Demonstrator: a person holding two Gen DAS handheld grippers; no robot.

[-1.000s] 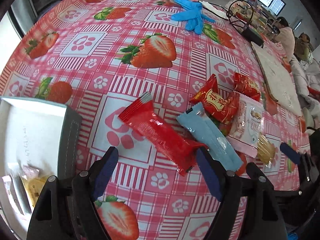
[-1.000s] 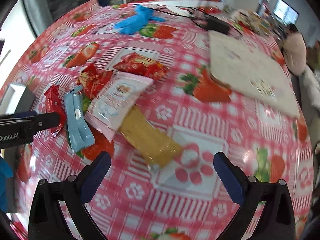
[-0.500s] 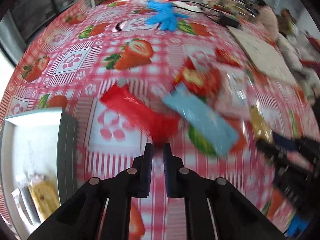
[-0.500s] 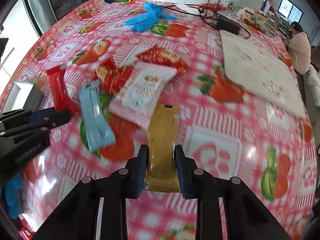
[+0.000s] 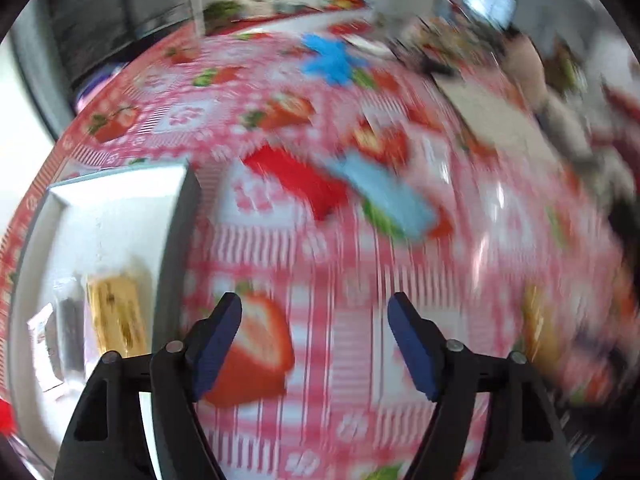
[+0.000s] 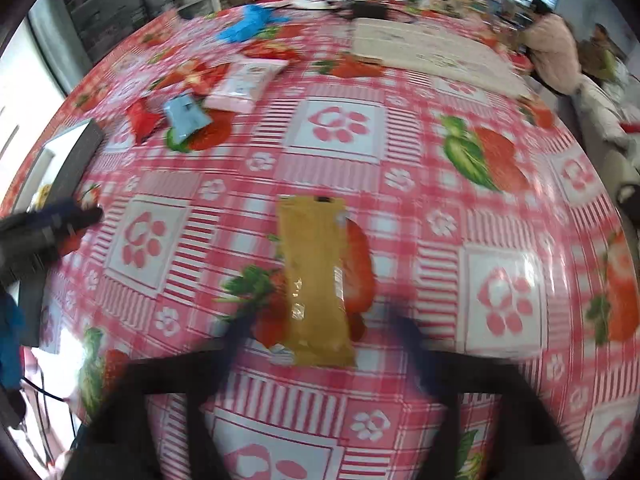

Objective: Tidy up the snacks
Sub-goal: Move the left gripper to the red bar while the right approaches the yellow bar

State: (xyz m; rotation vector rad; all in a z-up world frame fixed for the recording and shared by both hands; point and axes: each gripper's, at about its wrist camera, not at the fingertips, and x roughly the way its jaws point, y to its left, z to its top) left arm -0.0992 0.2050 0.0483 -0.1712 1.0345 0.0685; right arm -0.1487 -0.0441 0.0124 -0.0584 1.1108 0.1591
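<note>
Box (image 5: 120, 204): left of the left claw (image 5: 314, 340), a few snacks inside.
Left claw: opening, nothing between.
Loose packets (image 5: 384, 196): ahead of it, unsorted.
Right claw (image 6: 324, 340): opening; tan packet (image 6: 314, 276) lay between, on the worktop (image 6: 460, 184).

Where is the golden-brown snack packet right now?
Right wrist view: the golden-brown packet lies flat on the strawberry tablecloth, lower centre, between the opening right gripper jaws, apart from the snack pile.

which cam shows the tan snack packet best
The right wrist view: the flat tan plastic snack packet lies whole and central on the tablecloth, its near end between the opening right claw's fingers. The left wrist view shows only a blurred tan smear at right.
</note>
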